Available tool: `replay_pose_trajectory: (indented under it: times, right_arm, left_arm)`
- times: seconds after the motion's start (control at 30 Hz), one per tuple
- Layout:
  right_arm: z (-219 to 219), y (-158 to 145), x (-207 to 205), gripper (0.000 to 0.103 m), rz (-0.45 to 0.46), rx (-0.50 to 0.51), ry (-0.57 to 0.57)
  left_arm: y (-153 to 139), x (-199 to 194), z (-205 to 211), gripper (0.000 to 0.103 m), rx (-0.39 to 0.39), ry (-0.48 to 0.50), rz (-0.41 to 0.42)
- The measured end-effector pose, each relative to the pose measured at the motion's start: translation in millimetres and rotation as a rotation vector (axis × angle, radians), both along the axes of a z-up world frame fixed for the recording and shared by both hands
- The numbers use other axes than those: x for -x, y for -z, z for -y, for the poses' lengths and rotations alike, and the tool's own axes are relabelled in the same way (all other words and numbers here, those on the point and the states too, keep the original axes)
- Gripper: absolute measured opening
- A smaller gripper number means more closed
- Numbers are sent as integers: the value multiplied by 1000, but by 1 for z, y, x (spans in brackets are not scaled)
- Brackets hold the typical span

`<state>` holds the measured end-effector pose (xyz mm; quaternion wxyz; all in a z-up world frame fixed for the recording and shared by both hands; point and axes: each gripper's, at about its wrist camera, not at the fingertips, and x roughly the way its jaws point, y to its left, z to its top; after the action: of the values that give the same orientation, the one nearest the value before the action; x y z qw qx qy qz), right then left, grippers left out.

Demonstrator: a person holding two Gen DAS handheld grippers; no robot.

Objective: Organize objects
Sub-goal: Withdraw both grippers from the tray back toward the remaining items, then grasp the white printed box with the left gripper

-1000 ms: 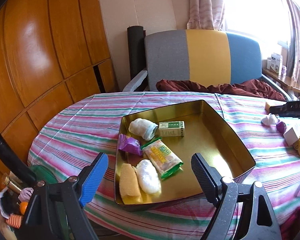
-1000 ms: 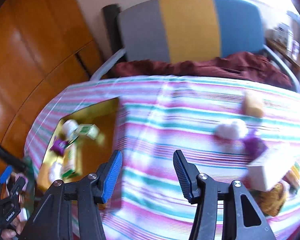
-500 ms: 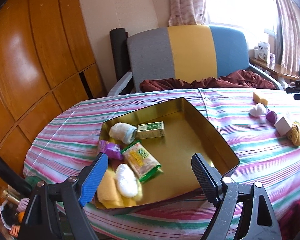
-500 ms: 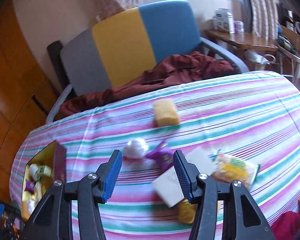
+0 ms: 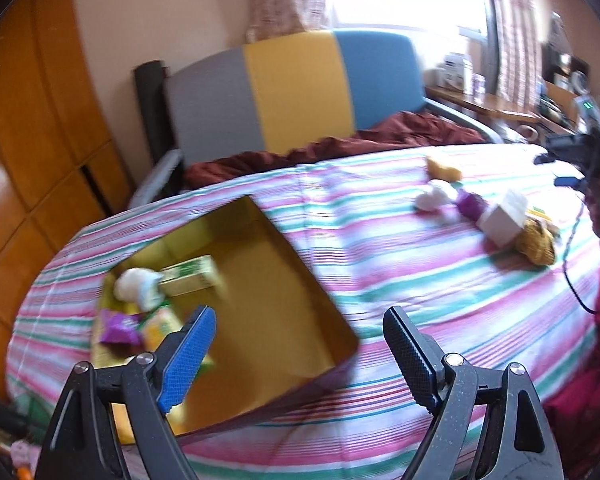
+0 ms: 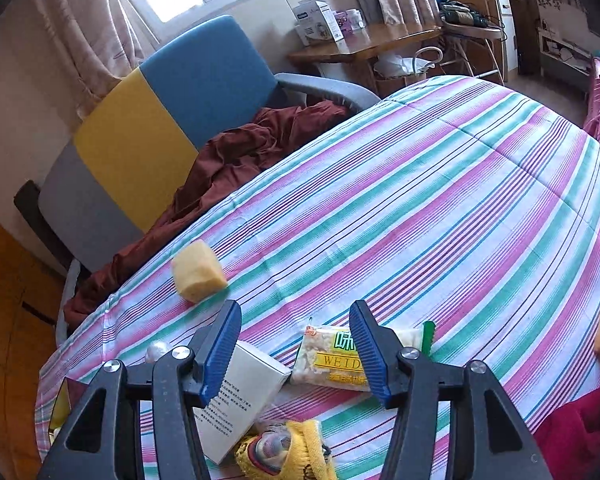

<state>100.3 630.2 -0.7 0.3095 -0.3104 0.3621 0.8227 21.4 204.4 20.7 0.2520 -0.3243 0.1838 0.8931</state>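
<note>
Left gripper (image 5: pixel 296 354) spread wide, empty, hanging over the gold metal tray (image 5: pixel 260 304) of wrapped snacks on the striped-cloth table (image 6: pixel 440 200). Right gripper (image 6: pixel 296 346) jaws have just been opening, nothing clamped, above a yellow-green snack packet (image 6: pixel 332 354) beside a white cardboard box (image 6: pixel 244 396)

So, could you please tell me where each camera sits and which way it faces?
Left wrist: on the left gripper, looking down across the striped table at the gold tray; its open jaws show.
Right wrist: on the right gripper, jaws just opening, empty, above a snack pack and white box.
Shared: the white box, the sponge and the chair.
</note>
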Motion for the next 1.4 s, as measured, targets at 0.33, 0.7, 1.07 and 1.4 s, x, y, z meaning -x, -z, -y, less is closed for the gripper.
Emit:
replay_pose_trajectory:
  times: [0.33,0.7,1.07,1.4]
  right_arm:
    - [-14,12,-11,65,-18,103,55]
    - [-20,21,-17,65,-15,179,83]
    - [-31,25,-34,65,-62,240,146]
    - [-42,29,-42,65,-103,288,182]
  left_arm:
    - [24,-14,-78,87,36,187,60]
    - [14,-10,-163,93,-1,352,47]
    - [22,0,-267,93,50,507,50]
    - [55,5,-333,93,154,596,118]
